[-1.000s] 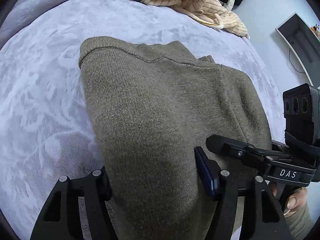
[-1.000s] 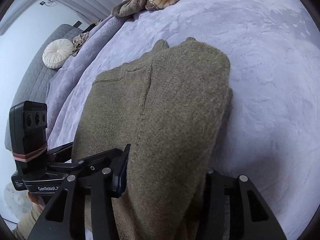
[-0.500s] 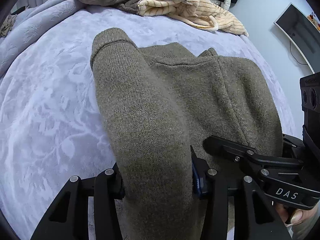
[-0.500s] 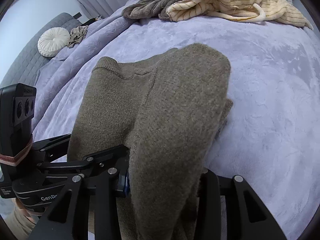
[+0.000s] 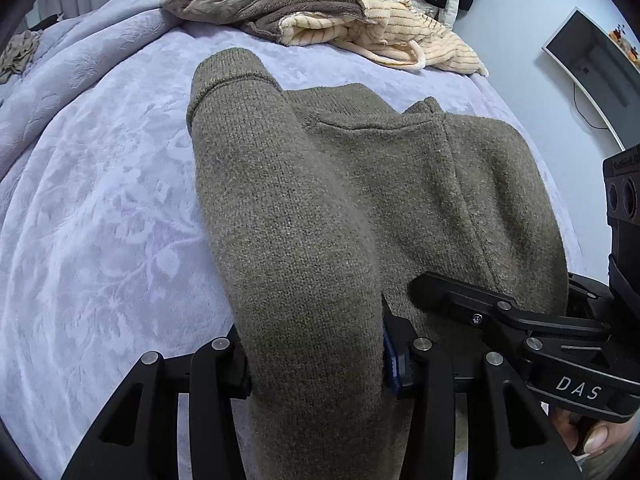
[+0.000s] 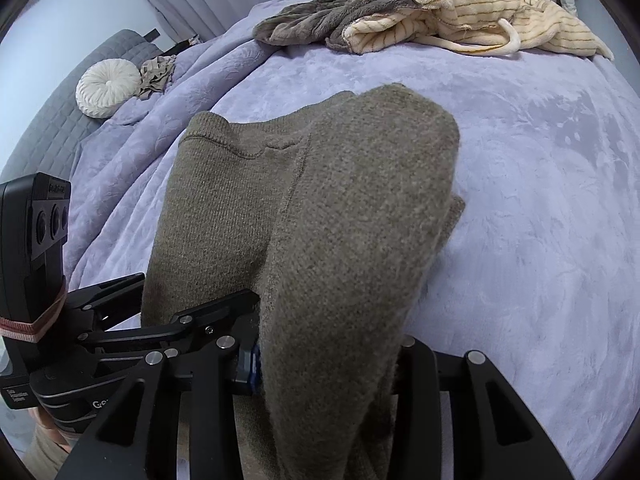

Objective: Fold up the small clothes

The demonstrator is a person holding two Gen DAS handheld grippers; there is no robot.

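The sweater (image 5: 360,200) is an olive-green knit lying on the bed (image 5: 100,220), which carries a lavender embossed cover. Its near end is raised off the cover and gripped at two points; its far end rests on the cover. The long axis runs from near to far, with the ribbed edge at the far end pointing toward the pile of clothes.

Left tongs (image 5: 316,354): clenched on a thick fold at the sweater's left side. The knit fills the gap between the two black fingers (image 5: 224,364); a blue pad shows on the right finger, against the knit.

Right tongs (image 6: 328,360): clenched on a thick fold at the sweater's right side. The fold bulges upward between the fingers (image 6: 416,364) and hides most of them.

The two tongs stand side by side at the near end. Each appears in the other's view, with the sweater's middle panel spanning the space between them. Part of a hand (image 5: 592,436) shows below the right unit.

At the far side of the bed lies a pile of clothes (image 6: 420,16), cream striped and grey-brown. A round white cushion (image 6: 108,88) sits at far left, on a grey quilted surface beside the bed. A monitor (image 5: 592,60) stands at far right.
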